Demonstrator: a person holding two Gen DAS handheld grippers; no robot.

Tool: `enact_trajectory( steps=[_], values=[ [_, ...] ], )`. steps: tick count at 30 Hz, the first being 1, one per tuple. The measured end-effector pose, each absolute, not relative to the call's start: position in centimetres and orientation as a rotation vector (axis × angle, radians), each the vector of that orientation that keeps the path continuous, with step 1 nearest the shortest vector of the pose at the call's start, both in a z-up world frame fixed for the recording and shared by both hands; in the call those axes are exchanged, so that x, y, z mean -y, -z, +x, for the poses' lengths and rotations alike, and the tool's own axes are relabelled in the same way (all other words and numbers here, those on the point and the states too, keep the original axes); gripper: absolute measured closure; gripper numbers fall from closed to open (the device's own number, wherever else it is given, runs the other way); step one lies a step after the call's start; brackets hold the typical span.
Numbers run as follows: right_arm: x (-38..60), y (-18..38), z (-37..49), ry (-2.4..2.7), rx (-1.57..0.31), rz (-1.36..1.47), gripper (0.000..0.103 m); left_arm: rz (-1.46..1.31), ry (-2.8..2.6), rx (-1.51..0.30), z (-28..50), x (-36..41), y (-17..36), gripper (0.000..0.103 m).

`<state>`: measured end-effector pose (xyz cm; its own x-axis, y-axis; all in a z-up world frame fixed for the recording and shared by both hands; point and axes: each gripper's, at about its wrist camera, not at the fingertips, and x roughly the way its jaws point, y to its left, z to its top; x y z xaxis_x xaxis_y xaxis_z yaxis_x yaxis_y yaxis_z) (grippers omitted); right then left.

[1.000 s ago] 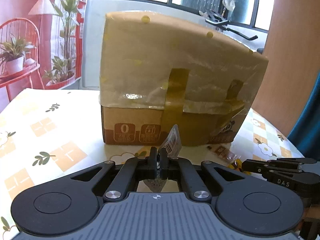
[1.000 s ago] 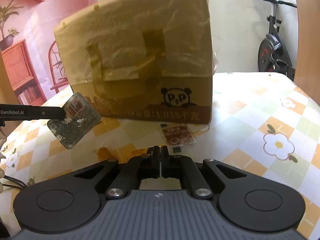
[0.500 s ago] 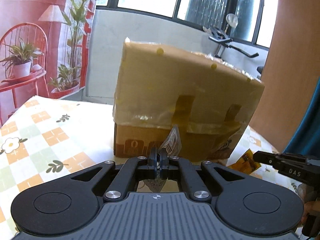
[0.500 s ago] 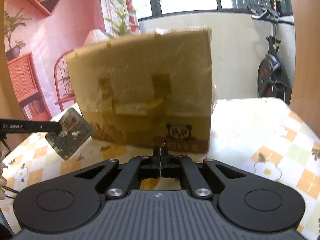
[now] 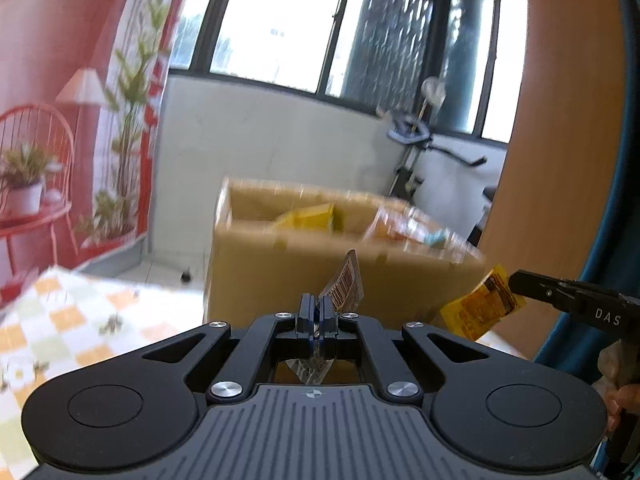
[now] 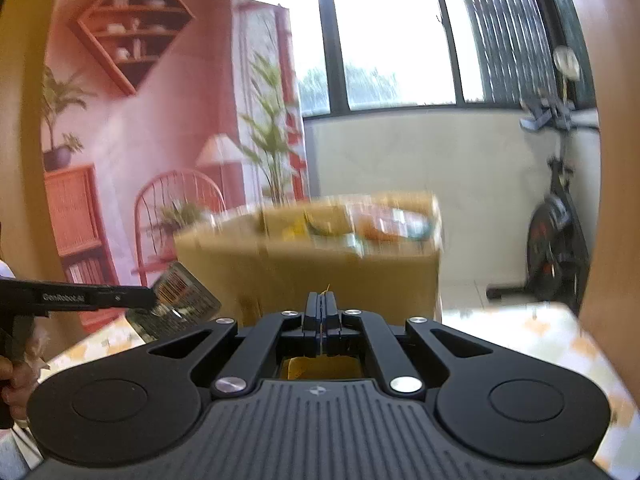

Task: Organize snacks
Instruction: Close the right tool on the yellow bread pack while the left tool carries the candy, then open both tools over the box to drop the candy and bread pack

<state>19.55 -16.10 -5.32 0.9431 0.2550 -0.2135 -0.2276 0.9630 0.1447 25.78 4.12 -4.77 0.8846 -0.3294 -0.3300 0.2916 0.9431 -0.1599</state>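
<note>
My left gripper [image 5: 316, 306] is shut on a silver snack packet [image 5: 345, 283] with a barcode, held in the air in front of the cardboard box [image 5: 304, 276]. In the right wrist view the same packet [image 6: 180, 300] hangs from the left gripper's fingers [image 6: 120, 299]. My right gripper [image 6: 321, 307] is shut on a yellow snack packet [image 6: 320, 368], mostly hidden under the jaws. In the left wrist view that yellow packet [image 5: 482, 308] hangs from the right gripper's fingers [image 5: 552, 292]. The box [image 6: 340, 264] is open on top, with several snack packets [image 6: 380, 224] inside.
The box stands on a table with a checked floral cloth [image 5: 60, 320]. An exercise bike [image 6: 556, 240] stands behind at the right. A red printed backdrop [image 5: 60, 140] with chair and plants covers the left. A wooden panel [image 5: 560, 120] rises at the right.
Both grippers have risen, so the box's open top and its contents now show. The right gripper now holds a yellow packet lifted from the table. The left still holds the silver packet.
</note>
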Motion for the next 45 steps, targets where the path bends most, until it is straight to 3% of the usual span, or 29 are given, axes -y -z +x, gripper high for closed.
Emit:
enact_trajectory(
  steps=[11, 21, 24, 25, 26, 27, 38, 45],
  values=[
    [15.5, -2.1, 23.9, -0.302, -0.070, 0.074, 0.102, -0.135, 0.358, -0.244, 30.4, -2.9, -0.2, 0.100],
    [13.8, 0.2, 32.3, -0.300, -0.186, 0.109, 0.101, -0.051, 0.329, -0.366, 36.8, -1.3, 2.4, 0.098],
    [12.9, 1.8, 35.1, -0.239, -0.352, 0.085, 0.098, -0.032, 0.279, -0.417, 37.4, -1.5, 3.4, 0.088],
    [12.9, 2.1, 35.5, -0.214, -0.371, 0.087, 0.096, -0.038, 0.275, -0.421, 37.1, -1.7, 3.6, 0.078],
    [13.0, 2.1, 35.5, -0.199, -0.371, 0.093, 0.090, -0.044, 0.275, -0.421, 36.8, -2.0, 3.6, 0.068],
    [13.2, 2.1, 35.2, -0.189, -0.363, 0.101, 0.083, -0.044, 0.273, -0.420, 36.5, -2.2, 3.6, 0.065],
    [15.5, 1.3, 30.7, -0.144, -0.323, 0.121, 0.082, -0.032, 0.276, -0.417, 33.8, -2.8, 2.2, 0.050],
    [16.0, 2.3, 27.4, -0.130, -0.321, 0.139, 0.082, -0.067, 0.307, -0.431, 30.7, -2.8, 4.3, 0.050]
  ],
)
